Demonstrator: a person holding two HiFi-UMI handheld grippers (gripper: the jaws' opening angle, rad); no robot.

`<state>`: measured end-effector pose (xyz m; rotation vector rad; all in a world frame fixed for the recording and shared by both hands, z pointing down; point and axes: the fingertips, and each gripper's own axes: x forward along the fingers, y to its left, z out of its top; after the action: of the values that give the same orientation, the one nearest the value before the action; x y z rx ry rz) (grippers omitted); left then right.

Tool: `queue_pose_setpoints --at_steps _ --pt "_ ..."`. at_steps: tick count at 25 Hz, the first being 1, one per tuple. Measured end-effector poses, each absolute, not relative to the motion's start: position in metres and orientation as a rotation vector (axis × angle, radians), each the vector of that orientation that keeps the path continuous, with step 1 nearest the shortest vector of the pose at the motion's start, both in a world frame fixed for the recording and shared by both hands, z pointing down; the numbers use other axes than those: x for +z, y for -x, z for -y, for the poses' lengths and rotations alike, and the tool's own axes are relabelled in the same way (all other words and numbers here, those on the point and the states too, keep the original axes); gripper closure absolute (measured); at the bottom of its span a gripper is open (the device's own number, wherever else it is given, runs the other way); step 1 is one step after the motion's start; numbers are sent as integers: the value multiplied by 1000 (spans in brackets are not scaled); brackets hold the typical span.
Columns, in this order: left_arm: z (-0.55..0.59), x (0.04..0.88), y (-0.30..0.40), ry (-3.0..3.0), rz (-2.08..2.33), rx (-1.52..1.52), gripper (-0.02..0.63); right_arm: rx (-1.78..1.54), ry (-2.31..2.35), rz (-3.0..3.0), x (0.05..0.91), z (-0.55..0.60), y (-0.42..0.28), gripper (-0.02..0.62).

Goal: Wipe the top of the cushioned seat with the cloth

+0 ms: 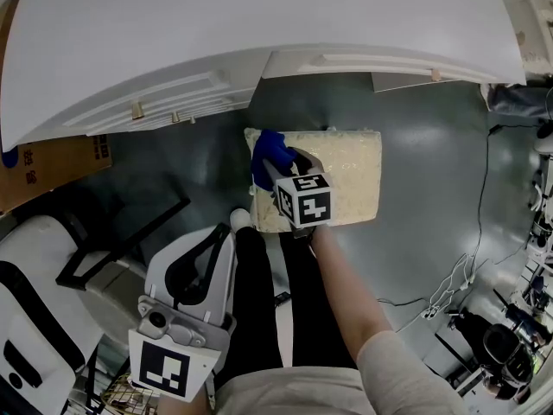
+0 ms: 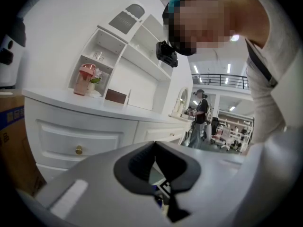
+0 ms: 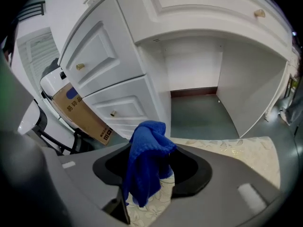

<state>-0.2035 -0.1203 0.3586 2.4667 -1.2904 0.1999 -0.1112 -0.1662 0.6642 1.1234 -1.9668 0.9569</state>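
The right gripper (image 3: 154,171) gapes wide with the blue cloth (image 3: 147,150) loose between its jaws on the cushioned seat (image 3: 236,150), so I'd clamp firmly before sweeping flat; the left gripper (image 2: 154,145) idles closed, empty.

White vanity desk (image 1: 259,24) ahead of the right gripper (image 3: 154,171), with knobbed drawers (image 3: 106,112) to that gripper's left and an open kneehole (image 3: 199,74) straight beyond it, over glossy grey floor (image 1: 432,162). A cardboard box (image 1: 52,167) stands left of the drawers. Ahead of the left gripper (image 2: 154,167), open shelving (image 2: 128,46) tops the desk; ceiling strip lights (image 2: 229,70) glow far beyond.
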Motion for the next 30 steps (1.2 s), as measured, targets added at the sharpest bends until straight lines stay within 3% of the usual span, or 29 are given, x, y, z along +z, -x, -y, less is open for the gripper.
queue_pose_setpoints --at_steps 6,9,11,22,30 --pt "120 360 203 -2464 1286 199 607 870 -1168 1947 663 171 108 365" --pt "119 360 204 -2463 1289 200 607 813 -1145 1933 666 169 110 487" --pt "118 359 205 -2463 1292 203 607 758 -1095 1923 670 168 113 515" --pt "116 361 188 -2453 1309 211 607 739 -1004 1930 675 169 105 523" --pt "118 360 144 -2475 1262 214 607 738 -1029 1907 674 173 54 525"
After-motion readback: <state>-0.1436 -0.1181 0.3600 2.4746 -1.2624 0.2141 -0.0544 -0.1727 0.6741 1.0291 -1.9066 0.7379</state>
